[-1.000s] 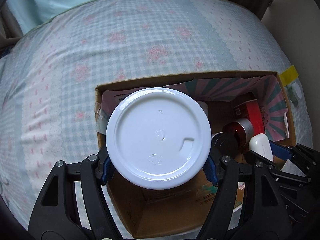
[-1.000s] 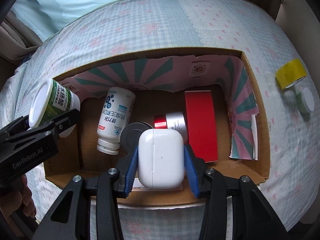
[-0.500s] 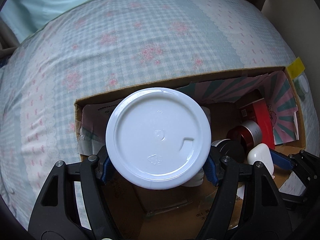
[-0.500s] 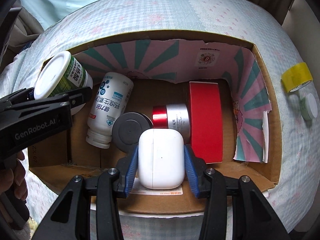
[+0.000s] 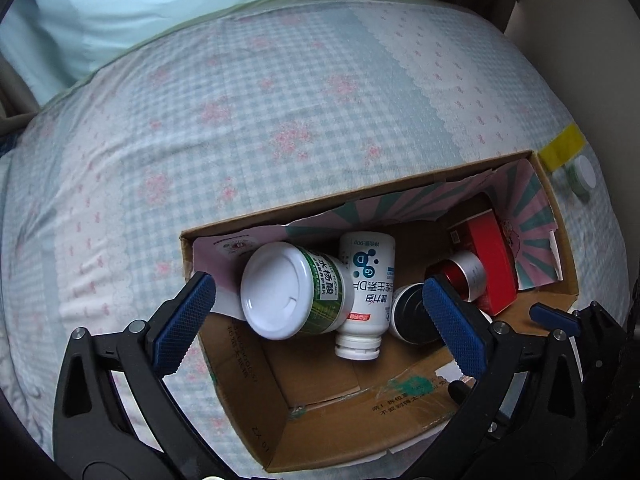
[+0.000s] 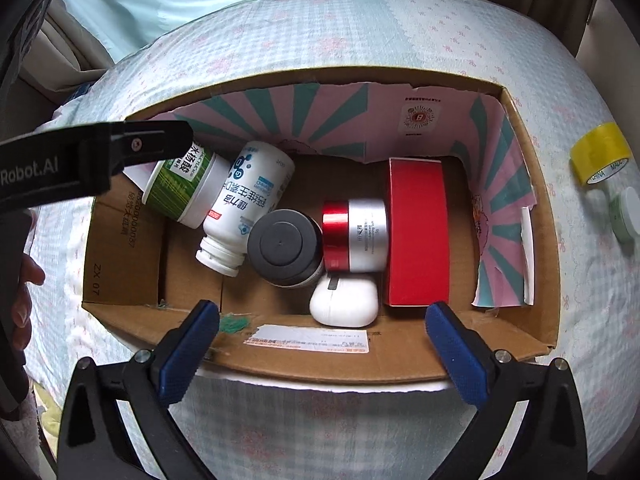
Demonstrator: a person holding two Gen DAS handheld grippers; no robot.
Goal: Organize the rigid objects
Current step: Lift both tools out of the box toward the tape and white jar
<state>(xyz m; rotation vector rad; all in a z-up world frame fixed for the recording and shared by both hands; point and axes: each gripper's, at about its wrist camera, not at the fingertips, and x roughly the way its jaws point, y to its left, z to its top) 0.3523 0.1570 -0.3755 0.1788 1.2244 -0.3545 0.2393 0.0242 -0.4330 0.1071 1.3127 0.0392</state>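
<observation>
Both grippers spread wide w/ nothing between the pads, left gripper [image 5: 316,320] above the green-label bottle [image 5: 292,290] – lying in the cardboard box [image 6: 320,360] against the white bottle [image 6: 244,208], right gripper [image 6: 322,344] (at box's near wall) just short of the white earbud case [image 6: 344,300]

The left gripper [image 5: 320,320] is held with blue-padded jaws spread wide, nothing between them. The right gripper [image 6: 322,346] is likewise spread, nothing clasped between its fingers.
</observation>
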